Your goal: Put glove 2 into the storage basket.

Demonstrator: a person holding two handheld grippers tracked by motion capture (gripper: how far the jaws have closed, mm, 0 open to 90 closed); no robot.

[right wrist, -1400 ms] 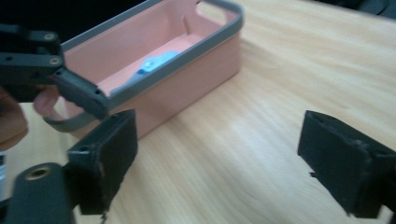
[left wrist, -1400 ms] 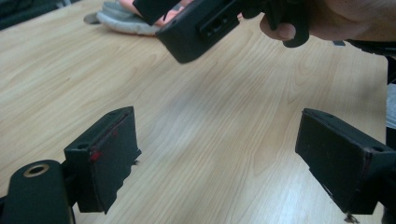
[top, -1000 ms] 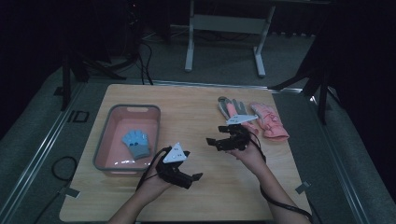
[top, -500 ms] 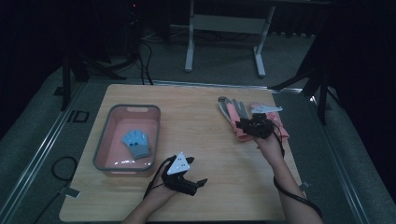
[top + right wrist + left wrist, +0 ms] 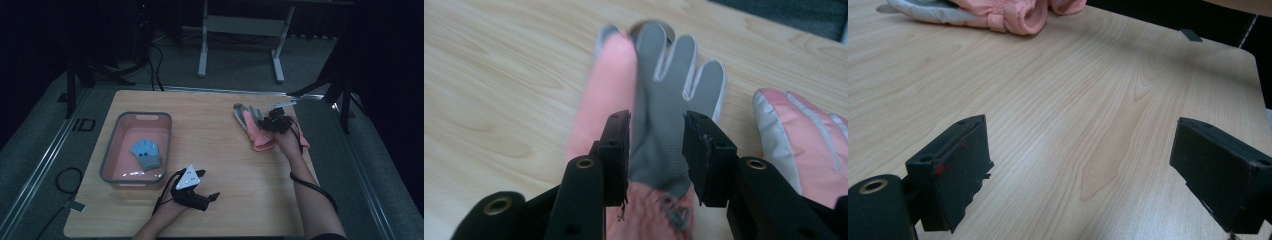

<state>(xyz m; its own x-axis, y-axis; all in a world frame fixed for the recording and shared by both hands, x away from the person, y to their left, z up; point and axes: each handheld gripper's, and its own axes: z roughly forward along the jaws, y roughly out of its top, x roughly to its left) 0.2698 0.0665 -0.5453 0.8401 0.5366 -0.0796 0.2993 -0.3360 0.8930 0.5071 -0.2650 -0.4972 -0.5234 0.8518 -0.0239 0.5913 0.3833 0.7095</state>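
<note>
Right hand-held gripper poised over a pink glove at the far right of the tabletop [image 5: 225, 150].
On the tabletop sit a pink bin [image 5: 111, 162] holding a blue glove [image 5: 146, 154], and two pink gloves; the right hand-held gripper [image 5: 656, 150], jaws spread, straddles the grey-palmed glove [image 5: 659, 100]. Judged best: lower fully, close on one fabric layer. The left hand-held gripper [image 5: 1088, 165] rests spread, empty, near the front edge.

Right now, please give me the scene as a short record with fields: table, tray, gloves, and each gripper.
table: wooden top
tray: pink, on the table's left side
blue glove: lies inside the tray
pink and grey glove: palm up, between the right jaws
second pink glove: beside it
left gripper: open, over bare wood
right gripper: jaws apart, astride the glove's palm
</note>
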